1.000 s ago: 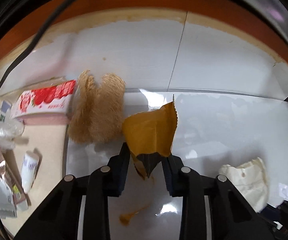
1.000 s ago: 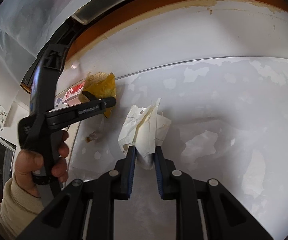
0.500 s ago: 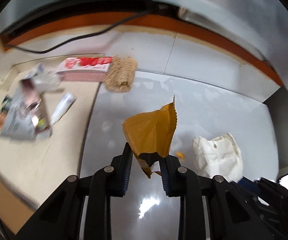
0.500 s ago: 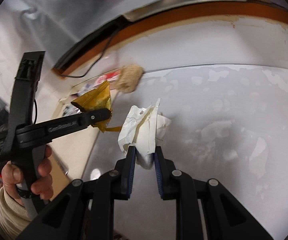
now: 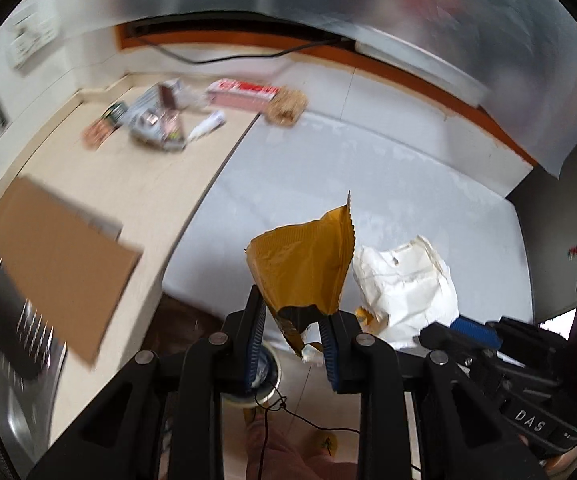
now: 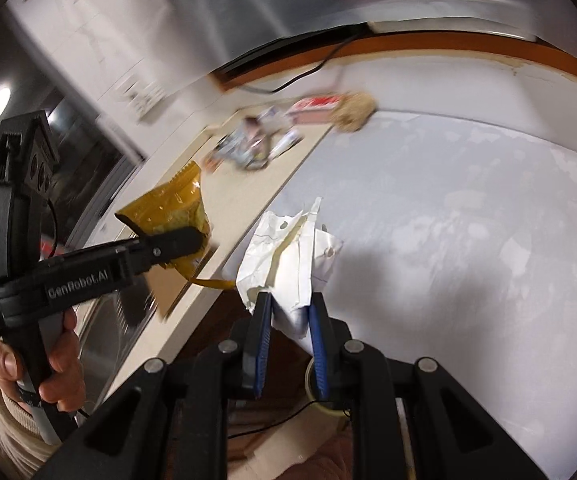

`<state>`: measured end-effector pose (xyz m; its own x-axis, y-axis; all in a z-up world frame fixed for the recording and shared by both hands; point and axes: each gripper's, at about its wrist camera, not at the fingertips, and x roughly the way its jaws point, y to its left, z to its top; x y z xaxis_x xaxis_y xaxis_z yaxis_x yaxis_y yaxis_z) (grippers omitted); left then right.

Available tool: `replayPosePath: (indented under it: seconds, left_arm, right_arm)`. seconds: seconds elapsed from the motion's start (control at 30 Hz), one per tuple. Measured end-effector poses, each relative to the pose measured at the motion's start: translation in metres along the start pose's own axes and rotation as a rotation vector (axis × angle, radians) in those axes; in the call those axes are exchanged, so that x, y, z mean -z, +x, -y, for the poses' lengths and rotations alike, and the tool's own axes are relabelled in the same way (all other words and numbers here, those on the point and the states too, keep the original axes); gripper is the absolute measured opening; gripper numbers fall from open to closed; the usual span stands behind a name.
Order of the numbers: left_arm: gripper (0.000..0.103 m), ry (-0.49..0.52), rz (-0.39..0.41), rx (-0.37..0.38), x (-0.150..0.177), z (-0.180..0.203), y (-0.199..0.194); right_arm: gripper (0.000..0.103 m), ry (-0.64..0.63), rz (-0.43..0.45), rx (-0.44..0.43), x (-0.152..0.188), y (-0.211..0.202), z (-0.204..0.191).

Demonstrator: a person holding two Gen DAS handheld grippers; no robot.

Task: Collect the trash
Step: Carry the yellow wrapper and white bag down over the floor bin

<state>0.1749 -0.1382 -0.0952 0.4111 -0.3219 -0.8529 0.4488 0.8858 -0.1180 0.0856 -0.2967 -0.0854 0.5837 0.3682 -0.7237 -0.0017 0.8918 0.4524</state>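
My left gripper (image 5: 292, 322) is shut on the lower end of a torn yellow snack wrapper (image 5: 304, 268), which stands up between its fingers. From the right wrist view the same wrapper (image 6: 168, 208) hangs off the left gripper (image 6: 180, 240) above the counter edge. A crumpled white paper bag (image 6: 288, 256) is pinched in my right gripper (image 6: 290, 304), whose jaws are shut on its bottom fold. Both pieces are lifted off the white tabletop (image 6: 448, 220). The two grippers are side by side, the bag (image 5: 404, 284) just right of the wrapper.
A beige counter (image 5: 128, 184) to the left carries a red-and-white carton (image 5: 244, 92), a tan fuzzy pad (image 5: 286, 106), several wrappers (image 5: 156, 124) and a white tube (image 5: 208, 124). A cardboard sheet (image 5: 64, 264) overhangs its near edge. A tape roll (image 5: 264, 376) lies on the floor below.
Both grippers have risen and drawn back from the table, each carrying its piece. The table's near edge, the cardboard and the floor have come into view.
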Motion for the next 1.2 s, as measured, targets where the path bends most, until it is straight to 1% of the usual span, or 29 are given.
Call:
replayPosePath:
  seconds: [0.13,0.23,0.27,0.4,0.47,0.57,0.67,0.8,0.9,1.07,1.1,1.2]
  left_arm:
    - [0.024,-0.04,-0.019,-0.027,0.049,-0.006,-0.01]
    - [0.024,-0.057,-0.045,-0.057,0.083,-0.009,-0.008]
    - [0.024,-0.06,-0.053,-0.061,0.089,-0.009,-0.007]
    - [0.024,-0.076,-0.108,-0.085,0.121,-0.016,0.008]
    - [0.024,-0.087,-0.136,-0.09,0.135,-0.022,0.02]
    - [0.024,-0.104,-0.17,-0.095,0.153,-0.033,0.044]
    - [0.024,-0.118,-0.197,-0.107,0.17,-0.046,0.071]
    - [0.024,-0.152,-0.245,-0.114,0.191,-0.067,0.12]
    - [0.024,-0.171,-0.278,-0.129,0.204,-0.089,0.167]
    - [0.025,-0.185,-0.303,-0.108,0.214,-0.118,0.235]
    - [0.025,-0.183,-0.307,-0.098,0.216,-0.122,0.248]
    - [0.03,-0.175,-0.333,-0.09,0.228,-0.136,0.293]
  right_arm:
    - [0.019,-0.049,-0.058,-0.029,0.03,-0.001,-0.013]
    - [0.019,-0.064,-0.103,-0.044,0.05,0.006,-0.018]
    - [0.019,-0.068,-0.116,-0.047,0.055,0.009,-0.019]
    - [0.019,-0.078,-0.185,-0.054,0.079,0.032,-0.023]
    - [0.019,-0.079,-0.207,-0.053,0.089,0.041,-0.024]
    - [0.019,-0.083,-0.245,-0.038,0.103,0.065,-0.021]
    - [0.019,-0.096,-0.284,-0.004,0.12,0.097,-0.014]
    - [0.019,-0.112,-0.331,0.041,0.137,0.14,0.0]
    - [0.019,-0.125,-0.372,0.066,0.154,0.183,0.012]
    - [0.019,-0.132,-0.41,0.094,0.175,0.249,0.037]
    - [0.019,-0.137,-0.42,0.1,0.181,0.268,0.044]
    - [0.021,-0.149,-0.444,0.118,0.192,0.311,0.056]
